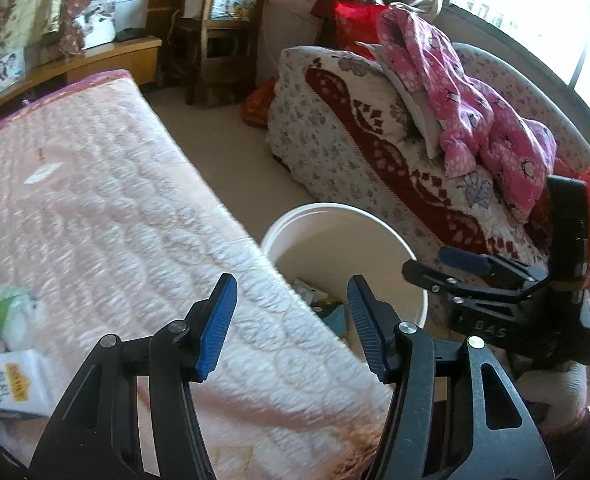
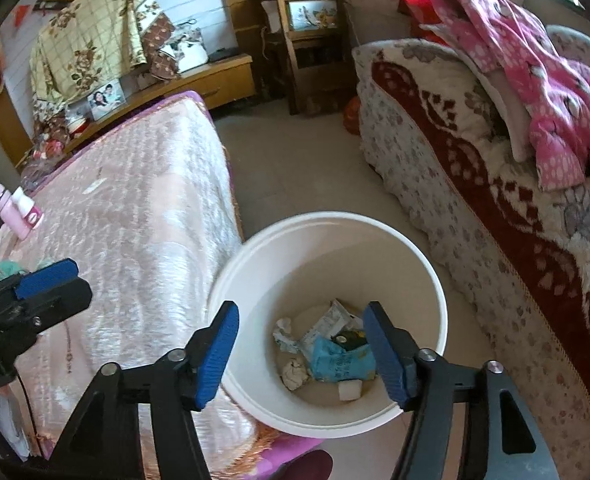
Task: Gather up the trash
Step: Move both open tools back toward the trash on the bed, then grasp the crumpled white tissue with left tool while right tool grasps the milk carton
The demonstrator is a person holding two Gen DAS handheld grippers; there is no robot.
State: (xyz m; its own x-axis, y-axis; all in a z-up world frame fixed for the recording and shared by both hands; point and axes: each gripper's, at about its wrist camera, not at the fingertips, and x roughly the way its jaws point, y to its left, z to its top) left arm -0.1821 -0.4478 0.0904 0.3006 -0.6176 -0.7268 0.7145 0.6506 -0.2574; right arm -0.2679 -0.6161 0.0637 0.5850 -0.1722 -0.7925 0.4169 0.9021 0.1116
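Note:
A white round bin (image 2: 435, 280) stands on the floor between the bed and a sofa. It holds a blue wrapper (image 2: 335, 360), crumpled paper (image 2: 295, 374) and other scraps. My right gripper (image 2: 301, 354) hangs open over the bin's mouth with nothing between its blue pads. My left gripper (image 1: 291, 328) is also open and empty, above the edge of the pink quilted bed (image 1: 95, 200) and the bin (image 1: 335, 210). On the bed lie a white printed packet (image 1: 11, 384), a green-and-white wad (image 1: 11, 312) and a small white scrap (image 1: 43, 172).
A pink bottle (image 2: 19, 210) lies on the bed's left side. A sofa with a red-and-white floral cover (image 2: 455, 160) carries a pink garment (image 2: 555, 80). A wooden chair (image 2: 307, 40) and a low cabinet (image 2: 215, 76) stand at the back. Bare floor (image 2: 295, 160) runs between bed and sofa.

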